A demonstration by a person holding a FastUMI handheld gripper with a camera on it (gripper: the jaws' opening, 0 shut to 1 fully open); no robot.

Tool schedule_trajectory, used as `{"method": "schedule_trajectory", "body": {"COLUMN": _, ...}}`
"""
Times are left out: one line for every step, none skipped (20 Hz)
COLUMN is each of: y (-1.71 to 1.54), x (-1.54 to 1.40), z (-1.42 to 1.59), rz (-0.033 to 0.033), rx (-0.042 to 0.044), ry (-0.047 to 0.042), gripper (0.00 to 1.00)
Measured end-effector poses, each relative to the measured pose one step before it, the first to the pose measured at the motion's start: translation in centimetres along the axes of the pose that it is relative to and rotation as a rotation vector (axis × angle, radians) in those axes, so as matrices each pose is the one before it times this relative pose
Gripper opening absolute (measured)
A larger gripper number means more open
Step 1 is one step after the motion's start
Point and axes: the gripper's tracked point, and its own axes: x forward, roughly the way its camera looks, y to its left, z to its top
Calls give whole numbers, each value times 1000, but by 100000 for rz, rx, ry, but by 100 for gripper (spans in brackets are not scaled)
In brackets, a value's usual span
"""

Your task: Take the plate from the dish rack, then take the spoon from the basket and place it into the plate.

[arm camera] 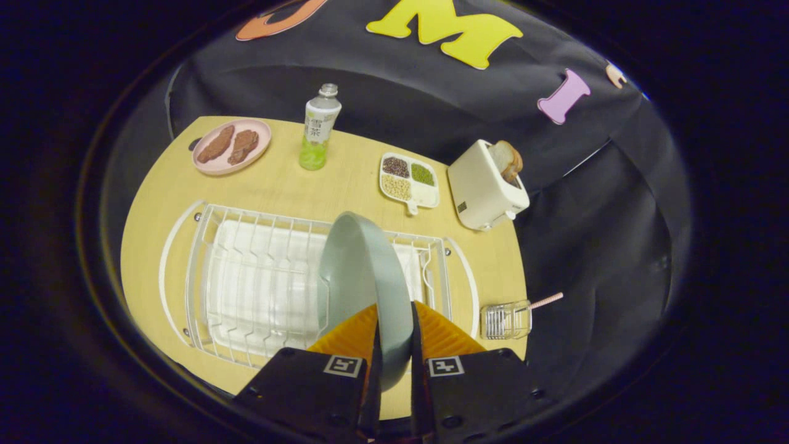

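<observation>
Grey-green plate (363,277) stands on edge, pinched at its rim between both fingers of the gripper (394,345), above the white wire rack (246,277) on the wooden table (277,185). Right of the rack sits the basket (505,320), the spoon (545,301) handle poking out.

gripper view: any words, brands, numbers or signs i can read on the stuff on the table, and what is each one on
Bottle: its label carries print, too small and blurred to read.
Toaster: a small dark mark low on its side, too blurred to read.
Gripper, shut on the grey-green plate: two square black-and-white marker patterns, no words.
No text on these things can be quoted.
</observation>
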Motion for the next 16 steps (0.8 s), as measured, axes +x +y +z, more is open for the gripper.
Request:
{"method": "schedule_trajectory", "body": {"y": -189, "x": -252, "z": 143, "rz": -2147, "rx": 1553, "ry": -2156, "gripper": 25}}
{"method": "schedule_trajectory", "body": {"y": -356, "x": -135, "z": -11, "rz": -2096, "rx": 1628, "ry": -1935, "gripper": 25}}
{"method": "schedule_trajectory", "body": {"y": -356, "x": -200, "z": 78, "rz": -750, "rx": 2509, "ry": -1749, "gripper": 25}}
{"method": "schedule_trajectory", "body": {"y": 44, "x": -119, "z": -138, "rz": 947, "rx": 2759, "ry": -986, "gripper": 25}}
{"method": "schedule_trajectory", "body": {"y": -362, "x": -158, "z": -108, "rz": 745, "rx": 2366, "ry": -1112, "gripper": 25}}
{"method": "schedule_trajectory", "body": {"y": -540, "x": -257, "z": -248, "rz": 1513, "rx": 3089, "ry": -1030, "gripper": 25}}
{"method": "schedule_trajectory", "body": {"y": -468, "x": -349, "z": -258, "rz": 1541, "rx": 2909, "ry": -1016, "gripper": 25}}
{"method": "schedule_trajectory", "body": {"y": -710, "x": -408, "z": -333, "rz": 1900, "rx": 2537, "ry": -1503, "gripper": 25}}
{"method": "schedule_trajectory", "body": {"y": -442, "x": -569, "z": -221, "rz": 2935, "rx": 1332, "ry": -2835, "gripper": 25}}
{"method": "schedule_trajectory", "body": {"y": -622, "x": -342, "z": -314, "rz": 2543, "rx": 556, "ry": -2448, "gripper": 25}}
{"method": "schedule_trajectory", "body": {"y": -863, "x": -693, "z": -744, "rz": 1697, "rx": 1456, "ry": -1331, "gripper": 25}}
{"method": "schedule_trajectory", "body": {"y": -797, "x": -998, "z": -952, "rz": 3102, "rx": 2037, "ry": -1449, "gripper": 25}}
{"method": "schedule_trajectory", "body": {"y": -404, "x": -927, "z": -817, "rz": 4266, "rx": 1725, "ry": -1271, "gripper": 25}}
{"method": "schedule_trajectory", "body": {"y": -410, "x": -825, "z": -1124, "rz": 4305, "rx": 826, "ry": -1128, "gripper": 25}}
{"method": "schedule_trajectory", "body": {"y": -325, "x": -868, "z": -1211, "rz": 3897, "rx": 128, "ry": -1028, "gripper": 25}}
{"method": "schedule_trajectory", "body": {"y": -438, "x": -652, "z": -1701, "rz": 3256, "rx": 456, "ry": -1093, "gripper": 25}}
